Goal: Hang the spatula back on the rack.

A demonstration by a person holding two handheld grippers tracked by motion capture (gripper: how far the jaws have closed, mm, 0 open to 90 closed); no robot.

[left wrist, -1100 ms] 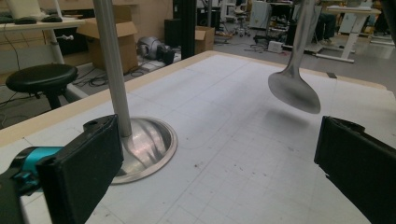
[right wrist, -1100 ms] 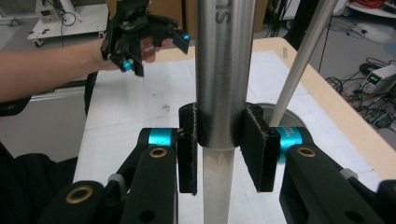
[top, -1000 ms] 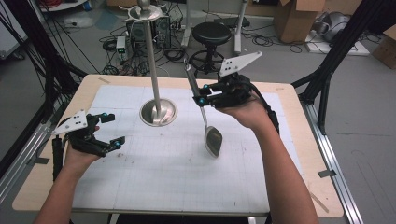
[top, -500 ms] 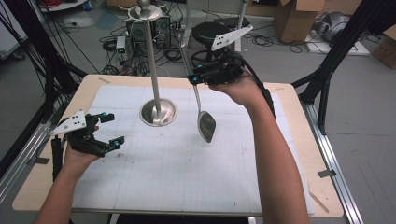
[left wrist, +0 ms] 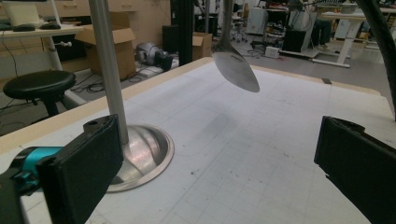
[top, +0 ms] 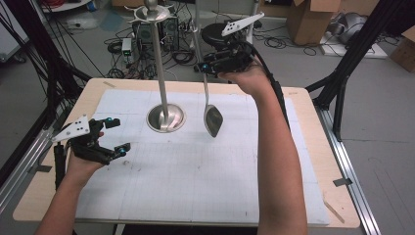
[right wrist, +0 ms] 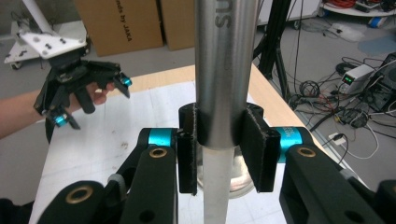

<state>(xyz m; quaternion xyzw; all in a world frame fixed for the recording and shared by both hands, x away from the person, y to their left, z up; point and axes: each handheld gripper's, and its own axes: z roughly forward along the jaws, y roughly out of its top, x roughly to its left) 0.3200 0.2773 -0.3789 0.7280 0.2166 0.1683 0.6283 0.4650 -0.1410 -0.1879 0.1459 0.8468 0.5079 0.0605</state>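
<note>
A long metal spoon hangs bowl down above the white mat, just right of the metal stand. My right gripper is shut on its handle, held high near the table's far edge; its pads clamp the handle on both sides. The stand is a tall pole on a round base, with hooks at its top. The spoon's bowl floats clear of the mat. My left gripper rests open at the left of the mat, also seen as the left gripper with nothing between its fingers.
A white gridded mat covers a wooden table. Beyond the far edge stand a black stool, cables and cardboard boxes. Black frame legs flank the table on the right.
My right gripper has lifted the spoon up and toward the far edge, closer to the stand's pole. The left gripper has stayed in place, open.
</note>
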